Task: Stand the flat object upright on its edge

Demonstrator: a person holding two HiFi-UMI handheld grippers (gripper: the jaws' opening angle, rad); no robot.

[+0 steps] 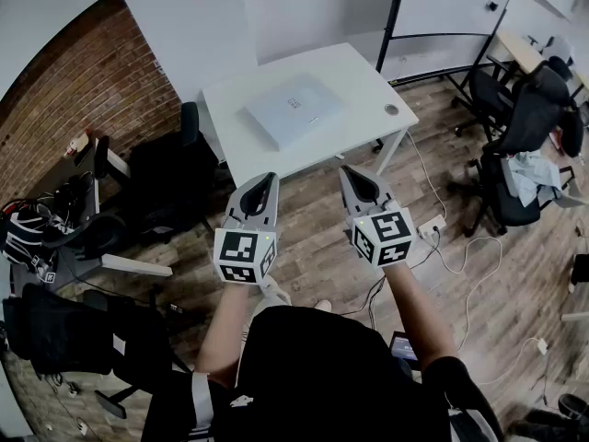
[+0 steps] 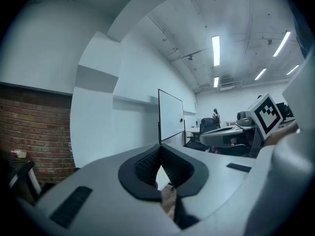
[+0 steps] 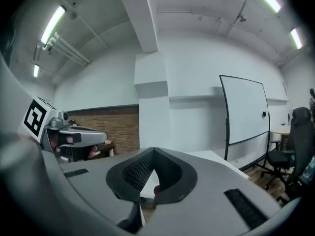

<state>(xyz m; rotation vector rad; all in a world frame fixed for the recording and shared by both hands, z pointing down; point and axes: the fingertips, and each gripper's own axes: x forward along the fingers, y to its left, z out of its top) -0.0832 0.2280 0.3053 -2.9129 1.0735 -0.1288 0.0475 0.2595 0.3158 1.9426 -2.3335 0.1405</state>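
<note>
A flat pale box (image 1: 293,109) lies on the white table (image 1: 359,76) ahead of me in the head view. My left gripper (image 1: 271,179) is held out level over the wooden floor, short of the table's near edge, its jaws shut on nothing. My right gripper (image 1: 351,172) is beside it, also shut and empty. In the left gripper view the closed left gripper (image 2: 160,147) points at a white wall, and the right gripper's marker cube (image 2: 267,114) shows at the right. In the right gripper view the closed right gripper (image 3: 153,151) points toward the table (image 3: 206,157).
Black office chairs (image 1: 175,178) stand left of the table, and more chairs (image 1: 525,145) at the right. Cables and a power strip (image 1: 431,227) lie on the floor. A whiteboard (image 3: 243,109) stands behind the table. A brick wall (image 1: 74,99) runs along the left.
</note>
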